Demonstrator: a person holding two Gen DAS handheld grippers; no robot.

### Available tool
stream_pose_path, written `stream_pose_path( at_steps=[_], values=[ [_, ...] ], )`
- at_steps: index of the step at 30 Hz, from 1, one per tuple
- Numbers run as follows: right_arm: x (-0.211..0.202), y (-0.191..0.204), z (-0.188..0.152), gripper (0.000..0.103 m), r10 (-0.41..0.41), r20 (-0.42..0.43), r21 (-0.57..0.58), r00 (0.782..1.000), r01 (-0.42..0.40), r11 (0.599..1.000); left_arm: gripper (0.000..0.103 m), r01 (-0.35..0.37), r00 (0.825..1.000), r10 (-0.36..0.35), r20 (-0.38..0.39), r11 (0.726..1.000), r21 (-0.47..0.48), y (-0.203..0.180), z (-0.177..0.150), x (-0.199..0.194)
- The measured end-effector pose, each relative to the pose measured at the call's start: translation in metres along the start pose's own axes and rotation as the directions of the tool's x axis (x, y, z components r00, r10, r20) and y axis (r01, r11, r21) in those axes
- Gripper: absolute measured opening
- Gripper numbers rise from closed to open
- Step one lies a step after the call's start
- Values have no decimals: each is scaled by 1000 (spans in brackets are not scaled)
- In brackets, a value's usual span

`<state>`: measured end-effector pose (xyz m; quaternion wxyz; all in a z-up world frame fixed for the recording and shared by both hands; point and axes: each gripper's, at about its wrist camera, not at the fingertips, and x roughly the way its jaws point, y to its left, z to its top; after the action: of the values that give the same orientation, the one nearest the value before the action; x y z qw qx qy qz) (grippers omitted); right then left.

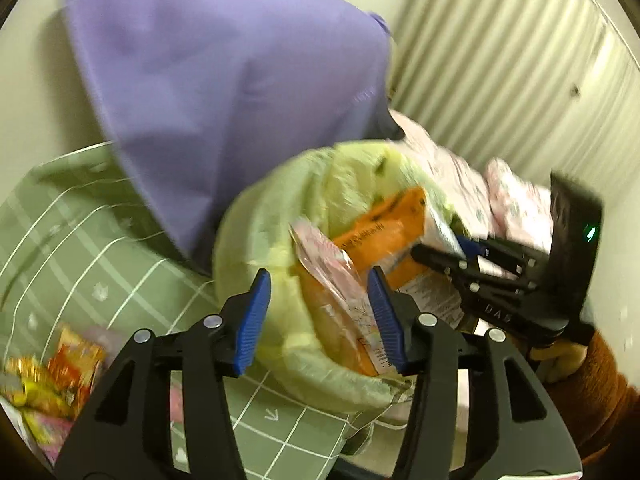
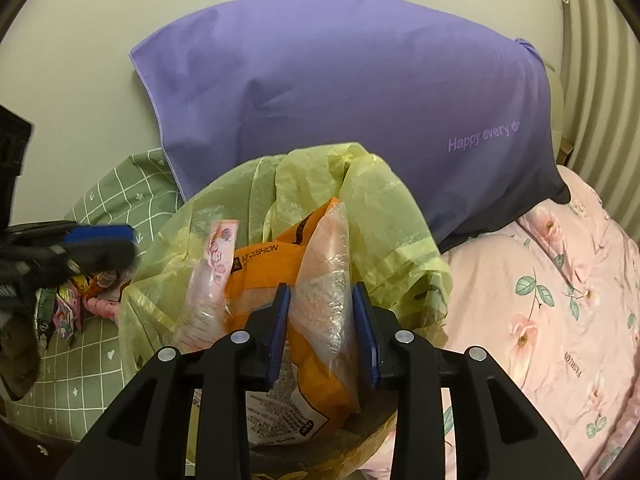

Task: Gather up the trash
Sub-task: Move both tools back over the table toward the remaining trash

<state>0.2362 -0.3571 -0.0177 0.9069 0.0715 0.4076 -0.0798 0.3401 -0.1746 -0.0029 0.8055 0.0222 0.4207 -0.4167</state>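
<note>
Two grippers work at a yellow-green plastic bag (image 2: 372, 216) standing on the bed. Left gripper (image 1: 320, 316): fingers apart, clamping nothing, a pink wrapper (image 1: 340, 284) loose between them. Right gripper (image 2: 322, 332): fingers partly spread either side of a clear crinkly packet (image 2: 328, 280); grip unclear. An orange pouch (image 2: 264, 276) inside reads "AIRCUSHION". The smooth purple pillow (image 2: 340, 100) reads "Happy every". More wrappers (image 1: 52, 376) lie on the green checked sheet (image 1: 100, 248).
</note>
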Motion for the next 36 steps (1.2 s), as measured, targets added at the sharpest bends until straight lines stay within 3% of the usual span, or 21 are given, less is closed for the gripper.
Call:
stream_pose_path(
  at_steps=[6,9,11,13,17,20,26,28,31,33,36],
  values=[
    [11,32,-5,31,-83,-62,-138,995,74,988,51,-43,998,47,39,993,-109,26,-15,-30],
    [8,31,-4,31,-97,-51,-107,994,91,990,52,-64,996,72,52,989,-136,33,-25,-38],
    [0,26,-3,38,-99,-31,-66,995,96,993,52,-95,992,107,66,983,-156,43,-34,-49],
    [-13,19,-2,55,-82,4,-40,997,82,996,52,-116,987,135,90,975,-188,56,-42,-65],
    [-35,20,-3,58,-95,40,-40,995,97,995,54,-183,962,223,157,955,-235,75,-58,-94],
    [-51,31,-2,58,-80,85,-47,993,84,995,57,-249,933,303,196,934,-256,88,-75,-114],
    [-74,63,8,62,103,179,-60,978,-94,994,57,-383,859,471,202,851,-358,137,-117,-162],
    [-69,83,10,62,138,169,-105,976,-122,987,57,-430,825,535,185,805,-408,160,-135,-176],
    [-57,114,11,62,175,142,-176,974,-149,973,57,-480,787,602,133,734,-481,190,-159,-194],
    [-51,133,12,62,205,127,-218,970,-174,960,57,-476,780,615,113,701,-532,207,-173,-204],
    [-46,159,10,62,236,103,-270,966,-201,941,58,-471,785,612,97,691,-548,216,-188,-208]
  ],
)
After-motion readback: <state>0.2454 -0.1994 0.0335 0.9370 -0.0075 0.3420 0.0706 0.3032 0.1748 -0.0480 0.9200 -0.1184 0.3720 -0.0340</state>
